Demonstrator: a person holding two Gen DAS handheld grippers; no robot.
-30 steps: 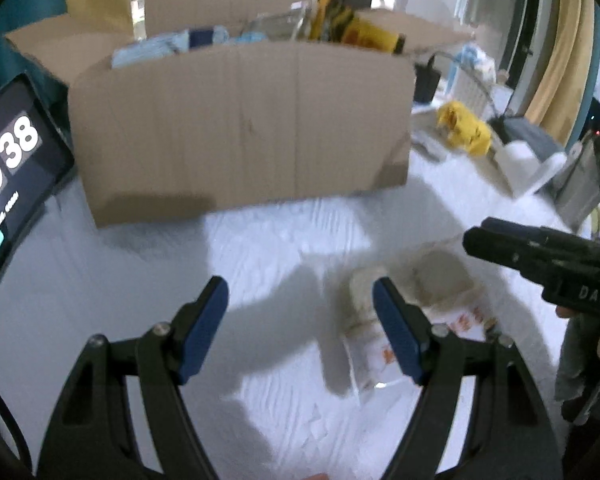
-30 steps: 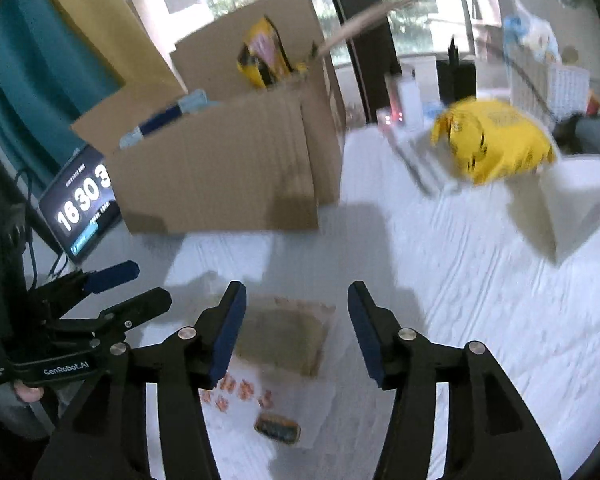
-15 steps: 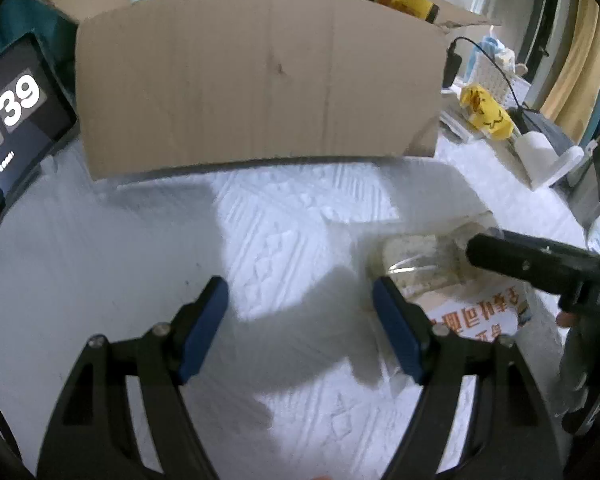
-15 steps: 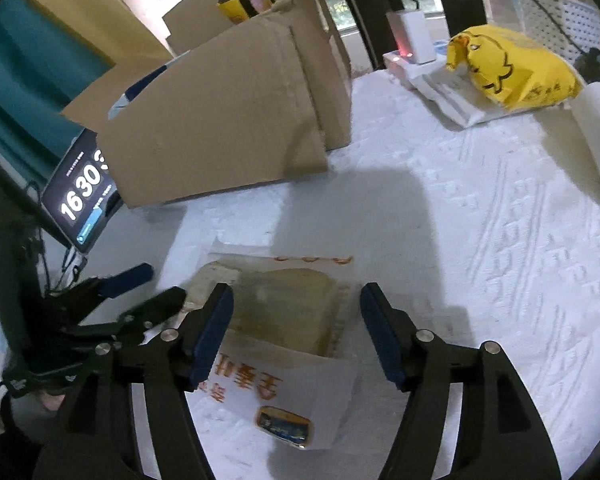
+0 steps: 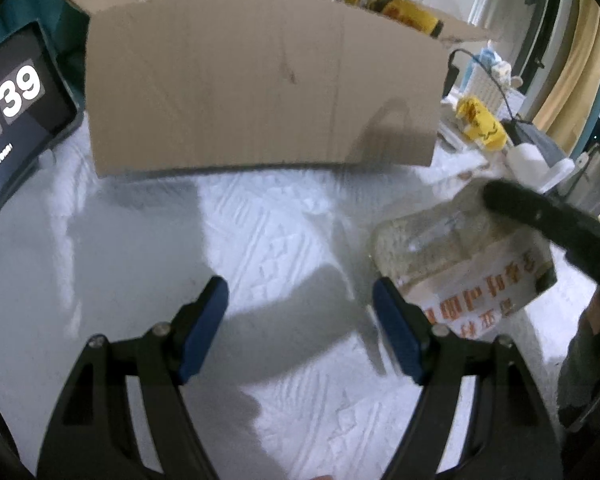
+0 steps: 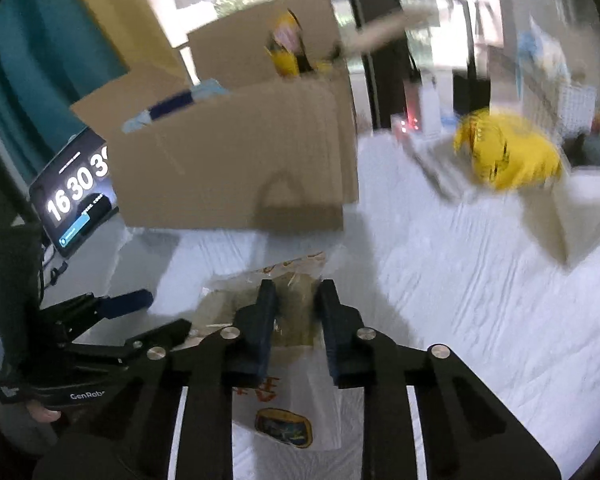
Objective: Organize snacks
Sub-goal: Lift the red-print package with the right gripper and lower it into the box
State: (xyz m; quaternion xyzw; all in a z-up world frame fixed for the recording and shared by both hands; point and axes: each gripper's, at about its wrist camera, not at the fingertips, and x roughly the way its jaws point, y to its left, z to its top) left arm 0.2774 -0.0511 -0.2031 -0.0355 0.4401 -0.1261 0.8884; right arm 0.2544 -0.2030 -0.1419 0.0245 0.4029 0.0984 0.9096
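Now the right gripper [image 6: 294, 300] has just been closing, and its blue pads pinch the clear snack packet [image 6: 296, 364] between them, over the white tablecloth [image 6: 460, 300]. From there the cardboard box [image 6: 236, 164], with snacks poking out of its top, stands at twelve o'clock. At nine o'clock the left gripper [image 5: 300, 312] hangs with jaws spread and nothing in them, the packet at its two o'clock. A clock tablet [image 6: 74, 192] leans at ten o'clock.
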